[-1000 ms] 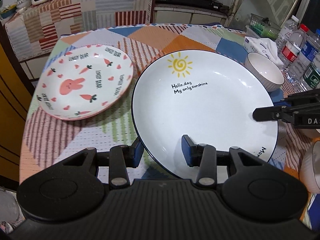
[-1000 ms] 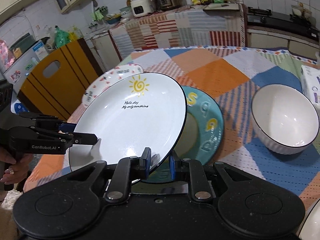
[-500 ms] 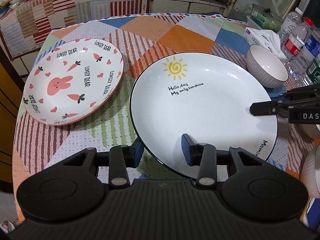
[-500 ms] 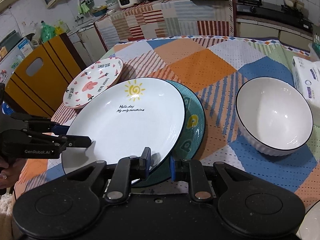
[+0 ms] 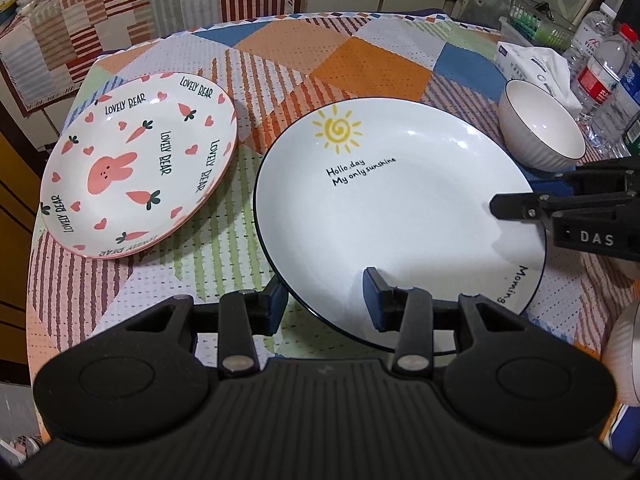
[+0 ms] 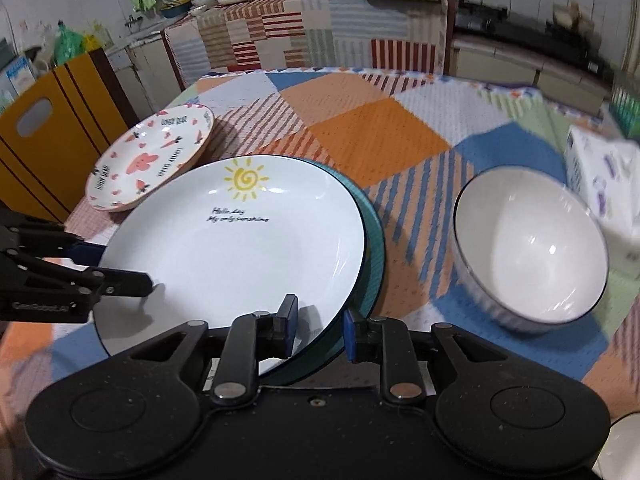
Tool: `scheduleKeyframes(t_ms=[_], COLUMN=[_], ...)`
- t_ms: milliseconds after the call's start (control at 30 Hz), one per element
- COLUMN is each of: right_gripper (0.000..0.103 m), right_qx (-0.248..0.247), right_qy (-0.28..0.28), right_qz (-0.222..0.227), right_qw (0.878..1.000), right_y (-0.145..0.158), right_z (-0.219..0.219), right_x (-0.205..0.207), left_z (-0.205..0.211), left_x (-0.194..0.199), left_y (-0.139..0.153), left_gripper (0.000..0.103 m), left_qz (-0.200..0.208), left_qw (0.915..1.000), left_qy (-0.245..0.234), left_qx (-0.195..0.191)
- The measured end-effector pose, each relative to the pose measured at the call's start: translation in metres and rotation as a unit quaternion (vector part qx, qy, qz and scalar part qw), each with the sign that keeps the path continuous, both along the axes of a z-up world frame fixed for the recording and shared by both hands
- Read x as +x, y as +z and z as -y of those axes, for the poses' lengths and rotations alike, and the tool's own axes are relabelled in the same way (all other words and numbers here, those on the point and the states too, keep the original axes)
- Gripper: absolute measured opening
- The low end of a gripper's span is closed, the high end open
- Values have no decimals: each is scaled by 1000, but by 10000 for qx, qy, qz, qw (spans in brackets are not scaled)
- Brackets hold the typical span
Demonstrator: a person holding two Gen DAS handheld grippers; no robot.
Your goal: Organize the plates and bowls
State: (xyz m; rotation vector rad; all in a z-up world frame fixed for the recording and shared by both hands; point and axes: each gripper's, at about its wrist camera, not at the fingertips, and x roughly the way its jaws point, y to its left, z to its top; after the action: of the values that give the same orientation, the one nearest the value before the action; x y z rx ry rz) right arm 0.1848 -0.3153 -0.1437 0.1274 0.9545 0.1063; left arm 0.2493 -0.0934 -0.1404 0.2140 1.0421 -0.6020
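The white sun plate (image 5: 400, 216) (image 6: 236, 248) lies flat on top of the teal plate (image 6: 372, 256), whose rim shows at its right. My left gripper (image 5: 324, 300) is open, its jaws astride the sun plate's near rim. My right gripper (image 6: 318, 330) is open, its jaws either side of the stacked rims. The pink rabbit plate (image 5: 136, 164) (image 6: 152, 160) lies to the left. A white bowl (image 5: 540, 128) (image 6: 528, 248) stands to the right.
A tissue pack (image 5: 532, 64) and water bottles (image 5: 600, 80) stand at the table's right edge. Another white bowl's side (image 5: 624, 348) shows at the near right. A yellow chair (image 6: 52, 132) stands left of the table.
The sun plate has come down from a tilt to lie flat on the teal plate. My right gripper, shut on its rim before, has opened. The left gripper stayed open.
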Motion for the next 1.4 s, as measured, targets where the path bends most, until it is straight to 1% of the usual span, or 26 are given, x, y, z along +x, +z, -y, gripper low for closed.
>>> scheduleKeyframes(t_ms=[133, 233, 300, 400, 433, 567, 700, 800, 933, 1000, 1100, 1133, 1200, 1267, 1300, 1400], right_gripper=[29, 30, 30, 30, 30, 30, 30, 29, 30, 31, 37, 39, 41, 47, 48, 49], right_qx=[-245, -468, -716, -1279, -1387, -1625, -1590, -1507, -1015, -760, -519, -476, -424, -407, -403, -346], right_qy=[-40, -63, -69, -29, -36, 60, -83, -336, -403, -287, -47, 73, 366, 703, 854, 1284], right_qz=[43, -11, -94, -265, -331, -251, -222, 79, 401, 557, 803, 877, 1014, 1134, 1186, 1252], right_qw=[9997, 9989, 9974, 9914, 9898, 9864, 9870, 9880, 9932, 9951, 9954, 9950, 9933, 9902, 9884, 9832], right_y=[1, 3, 4, 3, 0, -2, -1, 9, 27, 36, 51, 57, 67, 76, 80, 91], right_z=[-3, -8, -14, -26, -28, -32, -30, -30, -28, -31, -41, -45, -56, -71, -77, -94], right_x=[4, 8, 10, 15, 16, 14, 15, 10, 1, -4, -7, -7, -5, -2, 0, 12], left_z=[0, 3, 5, 8, 8, 9, 2, -13, -35, -48, -71, -79, -90, -102, -108, -127], left_x=[4, 5, 5, 4, 4, 5, 6, 2, -1, 0, 5, 5, 4, 5, 6, 9], left_y=[0, -1, -3, -5, -5, -4, 3, 15, 31, 39, 48, 52, 59, 65, 68, 74], left_gripper=[39, 39, 39, 39, 39, 39, 39, 39, 39, 39, 39, 39, 39, 39, 42, 44], left_qz=[-96, -182, -277, -391, -382, -388, -487, -371, -183, -133, -328, -287, -95, 35, 71, 368], left_qw=[9999, 9998, 9996, 9992, 9992, 9992, 9987, 9988, 9994, 9996, 9985, 9986, 9992, 9993, 9992, 9980], left_qy=[65, 86, 85, 70, 74, 79, 104, 175, 231, 232, 268, 315, 373, 381, 383, 496], left_qx=[-59, -24, -6, -14, -7, 9, -104, -284, -203, -130, -342, -316, -137, -19, -2, 117])
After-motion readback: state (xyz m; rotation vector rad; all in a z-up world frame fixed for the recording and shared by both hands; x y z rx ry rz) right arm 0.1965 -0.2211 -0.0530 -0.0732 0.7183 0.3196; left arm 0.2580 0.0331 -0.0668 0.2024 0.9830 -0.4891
